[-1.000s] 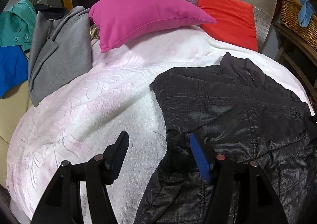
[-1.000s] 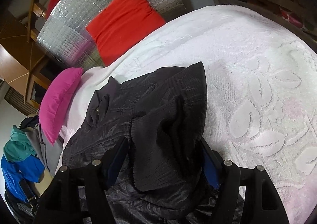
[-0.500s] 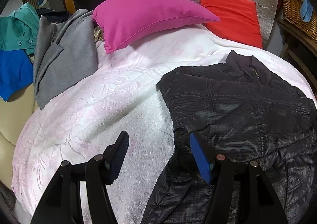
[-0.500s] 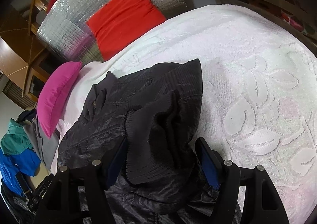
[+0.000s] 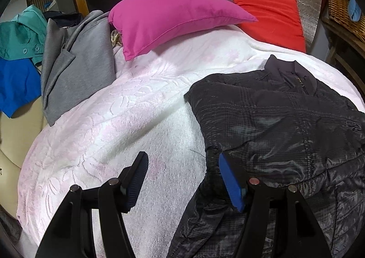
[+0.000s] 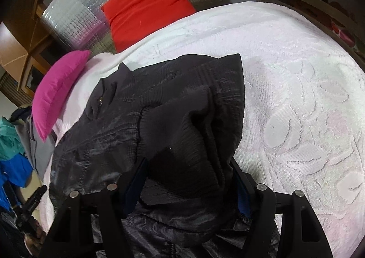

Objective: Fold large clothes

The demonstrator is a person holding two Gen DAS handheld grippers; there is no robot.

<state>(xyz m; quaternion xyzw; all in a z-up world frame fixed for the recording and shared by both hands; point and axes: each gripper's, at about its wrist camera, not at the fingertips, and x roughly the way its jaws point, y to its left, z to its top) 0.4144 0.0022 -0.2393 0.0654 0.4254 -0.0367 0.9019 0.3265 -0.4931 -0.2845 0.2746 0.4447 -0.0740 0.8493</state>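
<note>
Bed (image 5: 141, 107): white embossed floral cover. Black jacket (image 5: 285, 125): spread flat on bed's right part, collar toward pillows. Grey coat (image 5: 77, 68): at bed's left edge. Pink pillow (image 5: 171, 18), red pillow (image 5: 269, 14): at head. Right tool (image 6: 189, 178): jaws just been closing, bunched ribbed jacket cuff (image 6: 182, 144) between them, pads against fabric. Left tool (image 5: 182, 178): jaws apart, holding nothing, above jacket's left edge.
</note>
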